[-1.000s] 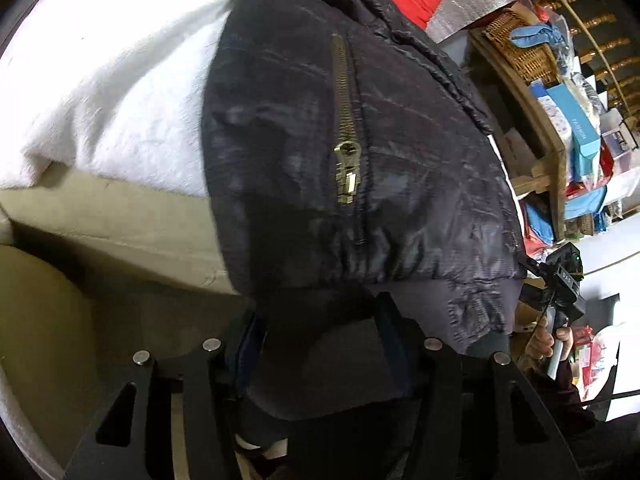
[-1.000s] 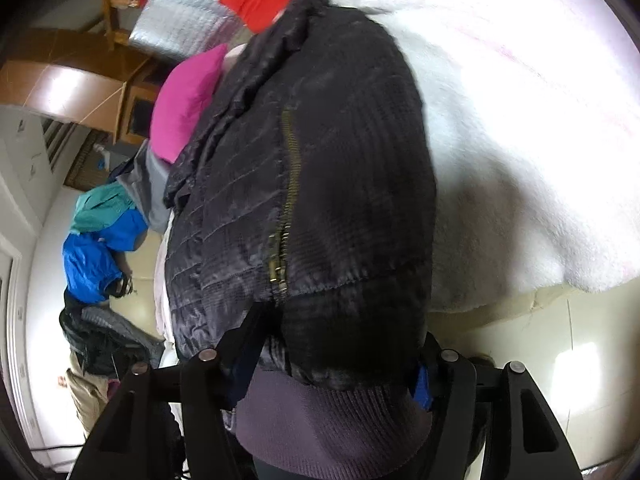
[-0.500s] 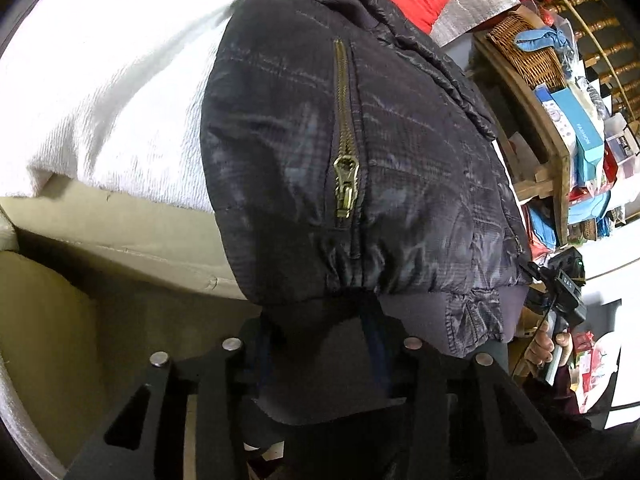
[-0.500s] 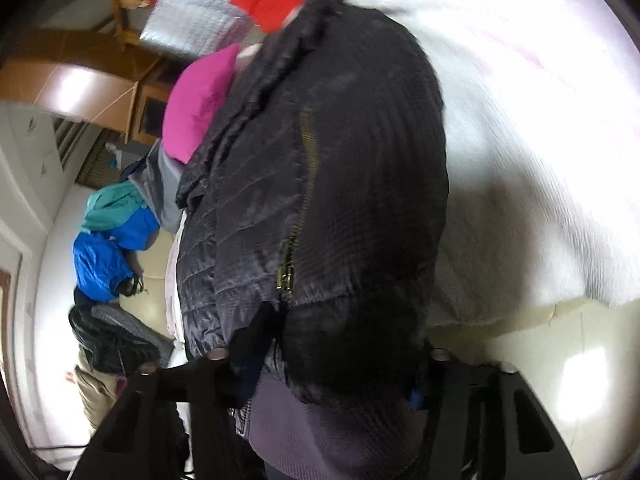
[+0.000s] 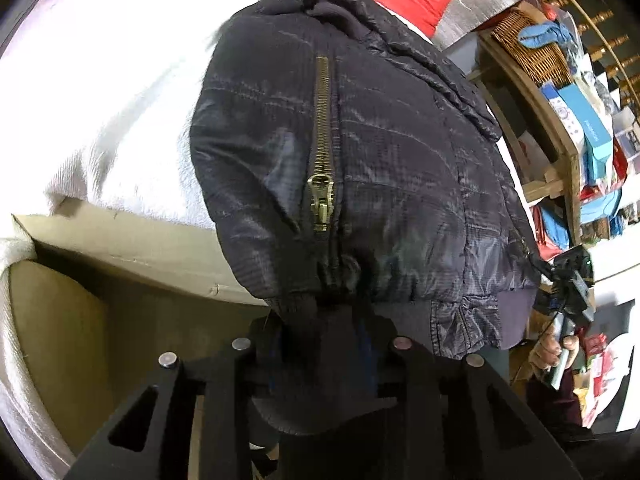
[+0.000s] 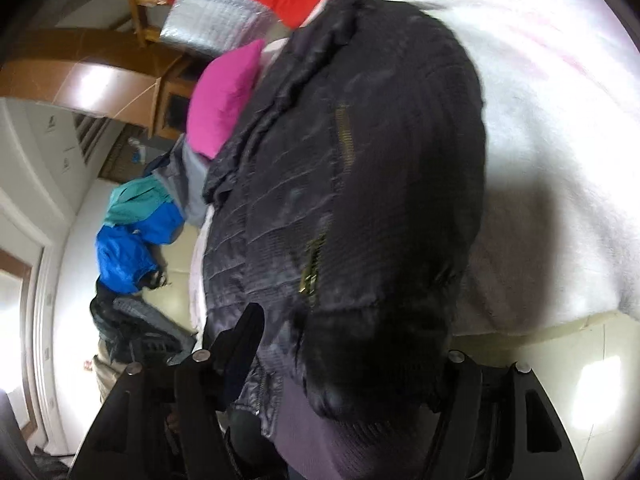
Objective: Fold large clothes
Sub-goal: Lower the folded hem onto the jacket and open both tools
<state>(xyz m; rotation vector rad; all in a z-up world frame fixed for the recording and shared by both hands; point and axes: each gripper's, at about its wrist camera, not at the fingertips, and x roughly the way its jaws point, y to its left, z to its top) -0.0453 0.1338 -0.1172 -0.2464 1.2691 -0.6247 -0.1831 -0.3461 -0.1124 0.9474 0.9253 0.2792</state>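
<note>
Black jacket (image 5: 384, 168) lies on white blanket (image 5: 104, 88), hem toward grippers. Left gripper (image 5: 320, 344) has just closed, pinching the ribbed hem; right gripper (image 6: 340, 360) has just been opening, hem between jaws, looks let go. Next: right regrips, then fold hem toward collar

Wicker basket (image 5: 532, 46) on wooden shelf (image 5: 560, 148) — pink cushion (image 6: 224, 100) nr silver sheet (image 6: 216, 20).

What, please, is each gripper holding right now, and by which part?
The left gripper clamps the black jacket by its ribbed hem; the right gripper's jaws have just opened around that hem.
</note>
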